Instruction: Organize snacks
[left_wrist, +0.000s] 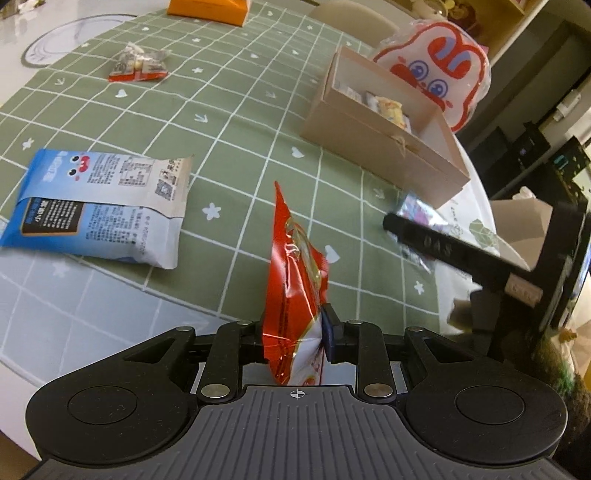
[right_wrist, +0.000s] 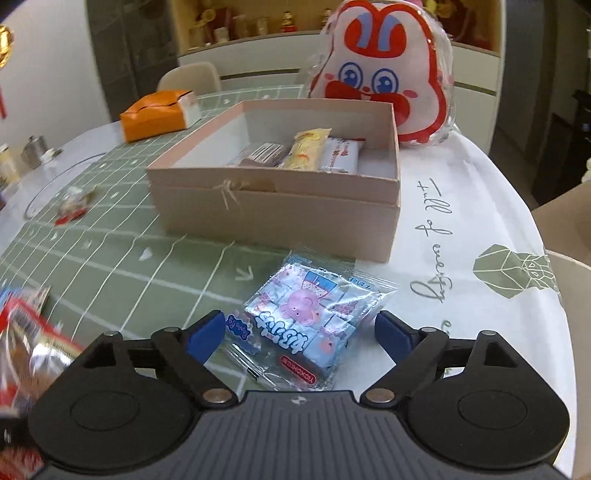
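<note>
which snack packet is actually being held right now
The red packet, pinched upright in the shut left gripper. The pink-pig packet only lies between the open right gripper; the blue-and-white bag lies flat, untouched.

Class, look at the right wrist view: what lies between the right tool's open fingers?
A pig-printed snack packet lies flat on the tablecloth between the right tool's spread fingers, untouched, seen in the right wrist view.

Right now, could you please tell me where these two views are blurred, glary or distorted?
Left wrist view: the red snack packet is sharp with foil glare, the right hand-held gripper at the right edge is smeared, and fisheye bends the tablecloth grid. Right wrist view: the pig-print packet is sharp; the red packet at lower left is blurred.
</note>
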